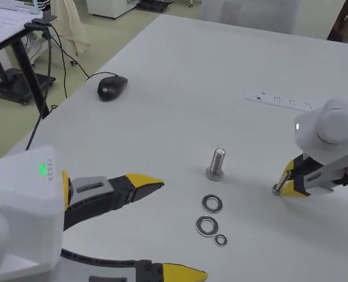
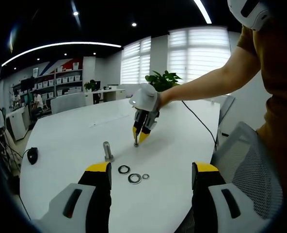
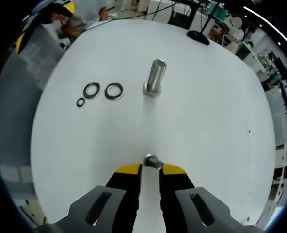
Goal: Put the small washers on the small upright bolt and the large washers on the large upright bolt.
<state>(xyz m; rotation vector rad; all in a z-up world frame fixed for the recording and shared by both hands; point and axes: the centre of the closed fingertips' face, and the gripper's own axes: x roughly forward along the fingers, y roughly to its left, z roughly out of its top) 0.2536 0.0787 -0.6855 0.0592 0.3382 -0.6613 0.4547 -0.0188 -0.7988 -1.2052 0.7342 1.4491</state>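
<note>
At the lower left of the head view, the left gripper hangs over the white desk with its yellow-tipped jaws spread wide and nothing between them. Its own view shows the same: the left gripper gapes, both jaws clear of the parts ahead. Farther back on the left, a black computer mouse lies near the desk's edge.

Near the middle, the large bolt stands upright on its head, its threaded shank bare. Just in front of it, three loose rings lie flat in a short row. The first large washer is nearest the bolt, and the second large washer lies just beside it. The small washer is last, close to the second. All three are apart from the bolt.

To the right, the right gripper is closed on the small bolt, which leans with its lower end on the desk. In the right gripper view, the jaws of the right gripper pinch the small bolt, with the large bolt well beyond. A white power strip lies behind.
</note>
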